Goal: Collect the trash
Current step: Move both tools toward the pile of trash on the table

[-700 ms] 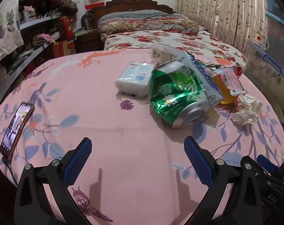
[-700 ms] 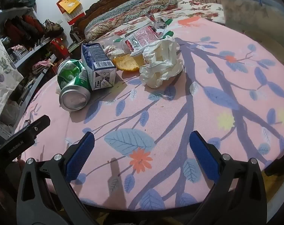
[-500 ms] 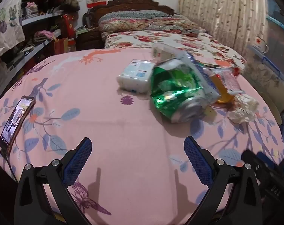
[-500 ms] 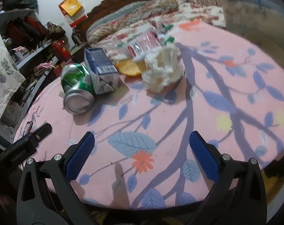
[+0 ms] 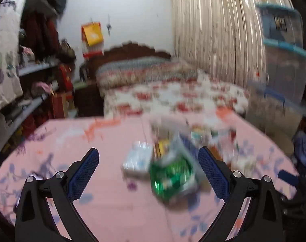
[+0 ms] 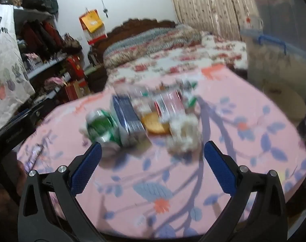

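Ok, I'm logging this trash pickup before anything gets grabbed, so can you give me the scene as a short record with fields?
surface: pink floral cloth
trash pile: green can on its side, blue carton beside it, crumpled white paper, red-and-white wrapper
also by the pile: white tissue pack
left gripper: jaws open, nothing held
right gripper: jaws open, nothing held
picture quality: both views motion-blurred
background: bed, curtain

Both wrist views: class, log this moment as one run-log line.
left gripper: open, empty | right gripper: open, empty | green can, crumpled tissue: on pink tablecloth, untouched | views: blurred
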Demonstrator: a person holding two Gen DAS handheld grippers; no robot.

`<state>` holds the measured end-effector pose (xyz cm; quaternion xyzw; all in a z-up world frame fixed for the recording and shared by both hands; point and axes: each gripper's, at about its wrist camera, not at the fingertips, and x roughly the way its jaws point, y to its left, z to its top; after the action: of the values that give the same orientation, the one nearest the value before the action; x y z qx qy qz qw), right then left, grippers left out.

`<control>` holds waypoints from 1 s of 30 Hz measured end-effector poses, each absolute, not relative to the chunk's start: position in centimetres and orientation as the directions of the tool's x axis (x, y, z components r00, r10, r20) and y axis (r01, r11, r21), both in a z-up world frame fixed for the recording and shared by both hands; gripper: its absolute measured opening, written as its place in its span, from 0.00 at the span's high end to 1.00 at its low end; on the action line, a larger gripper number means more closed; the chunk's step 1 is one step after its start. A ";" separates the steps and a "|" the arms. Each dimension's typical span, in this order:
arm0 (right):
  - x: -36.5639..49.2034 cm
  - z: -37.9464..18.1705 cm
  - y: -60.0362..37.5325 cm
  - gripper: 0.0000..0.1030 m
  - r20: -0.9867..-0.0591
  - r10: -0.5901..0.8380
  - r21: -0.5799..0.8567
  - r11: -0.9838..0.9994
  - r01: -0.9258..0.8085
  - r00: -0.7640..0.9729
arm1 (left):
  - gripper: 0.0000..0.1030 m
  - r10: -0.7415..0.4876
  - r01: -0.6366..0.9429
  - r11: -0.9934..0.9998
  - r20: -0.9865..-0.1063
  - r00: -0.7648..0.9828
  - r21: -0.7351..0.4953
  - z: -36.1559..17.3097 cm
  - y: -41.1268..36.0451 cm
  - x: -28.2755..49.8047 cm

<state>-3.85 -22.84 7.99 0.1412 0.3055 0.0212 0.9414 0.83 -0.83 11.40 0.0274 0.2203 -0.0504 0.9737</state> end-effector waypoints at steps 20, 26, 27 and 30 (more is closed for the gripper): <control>-7.0 9.2 -22.3 0.03 -0.440 0.057 0.340 0.934 0.107 0.896 | 0.09 -0.110 0.120 0.993 -0.436 0.893 -0.006 9.6 -0.7 -0.8; -6.8 8.8 -22.0 0.03 -0.456 0.078 0.343 0.934 0.094 0.887 | 0.09 -0.107 0.115 0.993 -0.437 0.893 -0.007 9.3 -0.4 -1.0; -6.9 8.7 -21.9 0.03 -0.456 0.080 0.344 0.935 0.093 0.886 | 0.09 -0.106 0.114 0.993 -0.438 0.893 -0.007 9.3 -0.4 -1.1; -6.8 8.6 -21.8 0.05 -0.459 0.086 0.344 0.935 0.087 0.884 | 0.09 -0.102 0.112 0.994 -0.440 0.892 -0.003 9.2 -0.3 -1.0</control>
<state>-6.83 -21.80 8.65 0.1803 0.2406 -0.0003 0.9537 -1.03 -0.32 9.19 0.0110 0.2258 -0.0552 0.9725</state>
